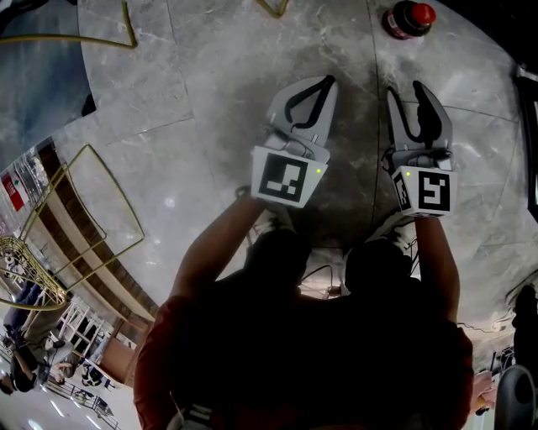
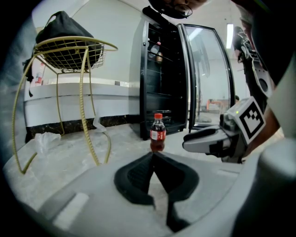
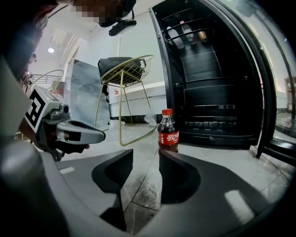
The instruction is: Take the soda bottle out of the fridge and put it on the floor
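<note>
The soda bottle [image 1: 409, 18], dark cola with a red cap and red label, stands upright on the grey marble floor in front of the open black fridge [image 2: 164, 69]. In the left gripper view the bottle [image 2: 157, 133] shows just beyond my left gripper [image 2: 153, 155], whose jaws meet at the tips with nothing between them. My right gripper [image 3: 145, 158] is open, with bare floor in the gap; the bottle [image 3: 168, 129] stands ahead of its right jaw, apart from it. From above, the left gripper [image 1: 324, 84] and right gripper [image 1: 405, 91] hang side by side, short of the bottle.
The fridge [image 3: 217, 69] has wire shelves with a few bottles high up, and its glass door [image 2: 208, 78] swings open to the right. A gold wire chair [image 2: 69, 51] carrying a black bag stands to the left. A crumpled plastic bag [image 2: 46, 139] lies by the wall.
</note>
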A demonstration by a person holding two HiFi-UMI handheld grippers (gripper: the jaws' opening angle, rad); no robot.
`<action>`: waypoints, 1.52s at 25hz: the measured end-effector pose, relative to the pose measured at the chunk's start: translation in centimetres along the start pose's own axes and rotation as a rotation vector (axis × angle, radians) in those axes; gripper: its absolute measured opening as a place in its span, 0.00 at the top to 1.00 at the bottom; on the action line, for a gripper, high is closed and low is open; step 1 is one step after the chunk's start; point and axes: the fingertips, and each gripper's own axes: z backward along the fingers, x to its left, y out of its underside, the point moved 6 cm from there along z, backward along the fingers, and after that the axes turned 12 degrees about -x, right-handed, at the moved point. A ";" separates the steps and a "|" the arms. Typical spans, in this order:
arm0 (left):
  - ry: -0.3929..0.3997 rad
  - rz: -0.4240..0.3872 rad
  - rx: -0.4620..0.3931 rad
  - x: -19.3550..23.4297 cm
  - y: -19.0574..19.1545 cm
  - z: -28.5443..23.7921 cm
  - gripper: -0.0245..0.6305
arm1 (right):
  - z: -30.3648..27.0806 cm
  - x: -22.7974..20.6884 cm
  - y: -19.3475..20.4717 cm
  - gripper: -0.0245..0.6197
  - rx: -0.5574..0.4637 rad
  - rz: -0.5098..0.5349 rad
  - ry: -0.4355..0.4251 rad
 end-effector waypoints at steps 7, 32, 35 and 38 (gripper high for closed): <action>0.002 0.002 0.000 0.0 0.0 0.0 0.96 | 0.2 -0.1 0.0 0.95 0.004 0.003 0.009; 0.059 -0.011 0.033 -1.2 -13.2 1.2 0.96 | 6.9 -3.4 -15.0 0.96 0.040 0.062 0.188; 0.088 -0.029 0.033 -2.3 -20.3 2.2 0.96 | 9.1 -2.8 -21.8 0.96 0.045 0.045 0.205; 0.104 -0.037 0.037 -3.5 -27.9 3.6 0.96 | 11.6 -2.0 -29.2 0.96 0.042 0.014 0.226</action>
